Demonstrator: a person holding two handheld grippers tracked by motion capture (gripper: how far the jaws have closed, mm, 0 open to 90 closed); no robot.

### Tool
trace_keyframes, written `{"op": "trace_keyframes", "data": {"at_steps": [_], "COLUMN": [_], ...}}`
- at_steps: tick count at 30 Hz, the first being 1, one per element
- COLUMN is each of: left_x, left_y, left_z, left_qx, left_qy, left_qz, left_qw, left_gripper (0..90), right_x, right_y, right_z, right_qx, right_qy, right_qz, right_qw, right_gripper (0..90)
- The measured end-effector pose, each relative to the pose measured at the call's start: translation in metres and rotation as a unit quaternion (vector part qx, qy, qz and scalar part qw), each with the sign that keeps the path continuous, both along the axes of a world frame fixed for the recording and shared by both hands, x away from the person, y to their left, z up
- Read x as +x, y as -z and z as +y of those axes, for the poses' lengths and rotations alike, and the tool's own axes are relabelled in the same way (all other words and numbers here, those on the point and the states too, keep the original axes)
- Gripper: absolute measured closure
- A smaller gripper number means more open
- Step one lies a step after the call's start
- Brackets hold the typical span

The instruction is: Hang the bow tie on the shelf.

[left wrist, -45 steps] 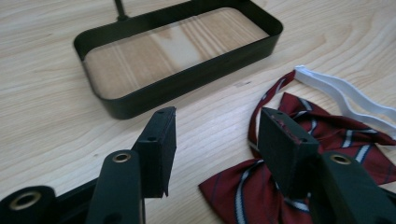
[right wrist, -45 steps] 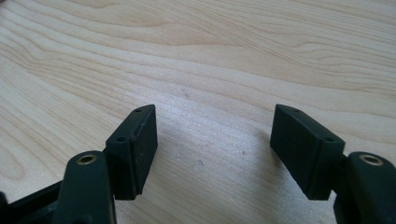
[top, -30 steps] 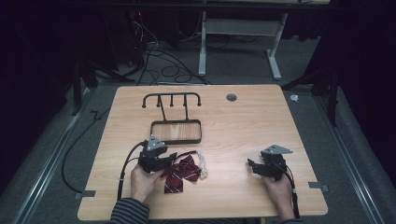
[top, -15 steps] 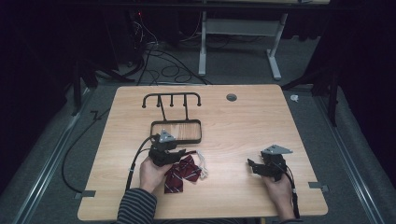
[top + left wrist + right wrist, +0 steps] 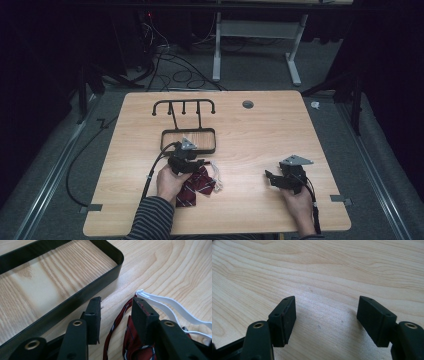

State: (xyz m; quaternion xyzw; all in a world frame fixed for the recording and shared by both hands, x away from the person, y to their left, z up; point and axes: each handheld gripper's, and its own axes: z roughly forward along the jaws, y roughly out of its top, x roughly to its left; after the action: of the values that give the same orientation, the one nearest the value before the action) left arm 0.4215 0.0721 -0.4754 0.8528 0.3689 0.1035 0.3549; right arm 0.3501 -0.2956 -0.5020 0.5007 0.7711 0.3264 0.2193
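Left gripper view puts your left gripper point(image 5: 116, 312) just above the dark red striped fabric necktie point(image 5: 130, 345) near the black metal tray point(image 5: 75, 296); its jaws have just been closing, not yet pinching. Soft, light and floppy, the necktie seems best pinched at a thick fold, away from its white plastic clip point(image 5: 172, 306); no writing is readable. Your right gripper point(image 5: 325, 315), at the table's near right, gapes over bare wood.

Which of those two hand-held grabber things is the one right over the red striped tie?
The left gripper, beside the black tray. Its jaws, just closing, straddle the red striped tie without pressing it yet. The right gripper has only bare wooden table between its open jaws.
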Motion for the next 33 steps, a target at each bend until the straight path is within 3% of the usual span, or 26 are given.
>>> {"op": "trace_keyframes", "data": {"at_steps": [10, 18, 23, 33], "left_x": [0.005, 0.007, 0.007, 0.001], "left_y": [0.009, 0.014, 0.014, 0.004], "left_z": [-0.003, -0.003, -0.003, -0.001], "left_qx": [0.006, 0.014, 0.019, 0.021], "left_qy": [0.000, 0.008, 0.009, 0.005], "left_qz": [0.016, 0.027, 0.023, 0.004], "left_qw": [0.9999, 0.9995, 0.9995, 0.9998], "left_gripper": [68.4, 80.2, 88.8, 89.8], "right_x": [0.000, 0.000, 0.000, 0.000], "right_y": [0.000, 0.000, 0.000, 0.000], "right_z": [0.000, 0.000, 0.000, 0.000], "right_qx": [0.002, 0.002, 0.001, 0.002], "right_qy": [0.001, 0.001, 0.001, 0.002], "right_qz": [0.001, 0.001, 0.001, 0.001], "right_qw": [1.0000, 1.0000, 1.0000, 1.0000], "right_gripper": [33.1, 33.1, 33.2, 33.7]}}
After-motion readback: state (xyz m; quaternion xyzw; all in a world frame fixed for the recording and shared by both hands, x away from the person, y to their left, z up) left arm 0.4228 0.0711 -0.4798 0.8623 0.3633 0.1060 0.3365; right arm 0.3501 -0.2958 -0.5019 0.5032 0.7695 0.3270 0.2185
